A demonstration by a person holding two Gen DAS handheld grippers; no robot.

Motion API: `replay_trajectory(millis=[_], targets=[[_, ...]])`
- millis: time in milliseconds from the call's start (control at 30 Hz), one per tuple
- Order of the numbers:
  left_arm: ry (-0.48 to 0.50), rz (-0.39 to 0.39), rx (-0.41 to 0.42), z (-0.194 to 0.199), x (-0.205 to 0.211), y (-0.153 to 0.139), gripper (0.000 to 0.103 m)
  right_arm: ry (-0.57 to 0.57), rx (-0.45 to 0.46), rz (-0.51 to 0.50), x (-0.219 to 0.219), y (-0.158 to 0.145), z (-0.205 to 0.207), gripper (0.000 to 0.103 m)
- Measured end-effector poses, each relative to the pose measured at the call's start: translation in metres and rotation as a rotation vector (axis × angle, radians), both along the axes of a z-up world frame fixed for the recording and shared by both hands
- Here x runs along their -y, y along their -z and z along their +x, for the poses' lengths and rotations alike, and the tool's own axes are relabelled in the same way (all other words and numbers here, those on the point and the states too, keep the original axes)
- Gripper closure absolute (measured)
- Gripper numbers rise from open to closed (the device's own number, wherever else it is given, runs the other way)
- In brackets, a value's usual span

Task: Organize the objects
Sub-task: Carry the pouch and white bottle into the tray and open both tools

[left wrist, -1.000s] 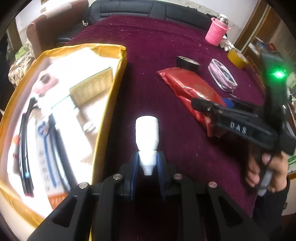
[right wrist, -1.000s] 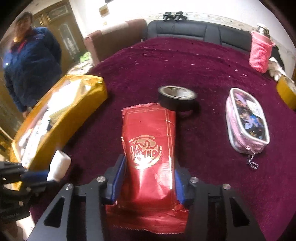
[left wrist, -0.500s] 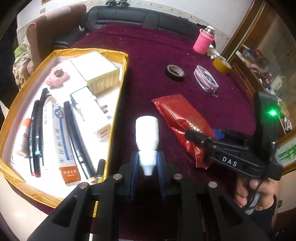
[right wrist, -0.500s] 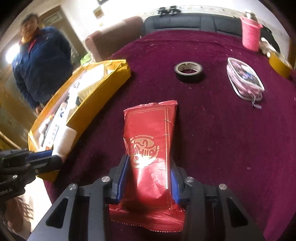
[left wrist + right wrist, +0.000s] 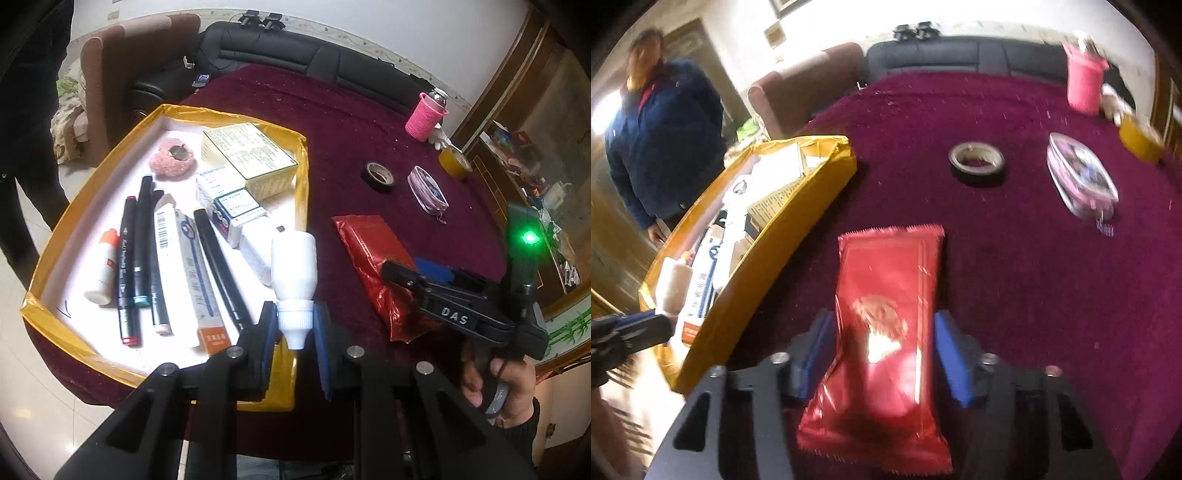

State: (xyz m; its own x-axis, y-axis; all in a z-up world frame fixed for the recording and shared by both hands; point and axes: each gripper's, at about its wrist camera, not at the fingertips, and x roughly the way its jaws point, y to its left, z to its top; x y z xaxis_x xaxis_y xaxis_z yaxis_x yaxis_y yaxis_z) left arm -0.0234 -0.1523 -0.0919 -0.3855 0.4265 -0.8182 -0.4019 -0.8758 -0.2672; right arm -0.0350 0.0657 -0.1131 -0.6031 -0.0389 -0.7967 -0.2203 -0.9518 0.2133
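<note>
My left gripper point(image 5: 295, 325) is shut on the cap end of a white plastic bottle point(image 5: 294, 266), held above the near right rim of the gold tray point(image 5: 303, 177). From the right wrist view the same bottle point(image 5: 674, 284) shows at the far left over the tray. A red foil packet point(image 5: 886, 295) lies between the blue pads point(image 5: 951, 362) of my right gripper point(image 5: 882, 332). Its jaws are opening, and a small gap shows on each side of the packet. In the left wrist view the packet point(image 5: 373, 251) rests on the maroon cloth under that gripper.
The tray holds marker pens point(image 5: 127, 266), boxes point(image 5: 251, 155), a small white bottle point(image 5: 101, 269) and a pink fluffy item point(image 5: 171, 158). Farther back lie a black tape roll point(image 5: 976, 160), a pink pouch point(image 5: 1080, 181), yellow tape point(image 5: 455, 162) and a pink cup point(image 5: 424, 117). A person in a dark jacket point(image 5: 661, 147) stands by the tray.
My left gripper has risen and drawn back with the bottle, now over the tray's rim. The right gripper's pads have spread off the red packet, which it had been squeezing.
</note>
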Motion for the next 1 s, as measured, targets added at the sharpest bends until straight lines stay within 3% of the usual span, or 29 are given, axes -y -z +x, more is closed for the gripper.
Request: replay_trajectory(millis=[100,167,267,367,533,700,867,1000], targets=[[-0.026,0.008,-0.002,-0.003,0.013,-0.003,0.084,-0.008,0.040,0.115,0.016,0.005,-0.014,0.035],[-0.048,0.004,-0.008,-0.006,0.023,-0.004,0.084,-0.013,0.065,0.185,0.026,0.012,-0.018,0.044],[-0.098,-0.006,-0.007,-0.015,0.042,-0.002,0.084,0.001,0.034,0.204,0.030,0.015,-0.011,0.055],[-0.143,-0.018,-0.001,-0.027,0.060,0.002,0.084,0.047,0.004,0.102,0.016,0.010,-0.006,0.064],[-0.199,-0.024,0.010,-0.048,0.082,0.008,0.083,0.061,-0.118,-0.008,0.017,-0.025,0.006,0.065],[-0.214,-0.055,0.031,-0.065,0.090,0.020,0.083,-0.074,-0.218,-0.065,0.057,-0.065,-0.002,0.065],[-0.216,-0.062,0.053,-0.078,0.096,0.029,0.083,-0.202,-0.175,-0.118,0.106,-0.056,-0.040,0.065],[-0.226,-0.063,0.067,-0.082,0.102,0.034,0.083,-0.262,-0.109,-0.095,0.146,-0.037,-0.068,0.064]])
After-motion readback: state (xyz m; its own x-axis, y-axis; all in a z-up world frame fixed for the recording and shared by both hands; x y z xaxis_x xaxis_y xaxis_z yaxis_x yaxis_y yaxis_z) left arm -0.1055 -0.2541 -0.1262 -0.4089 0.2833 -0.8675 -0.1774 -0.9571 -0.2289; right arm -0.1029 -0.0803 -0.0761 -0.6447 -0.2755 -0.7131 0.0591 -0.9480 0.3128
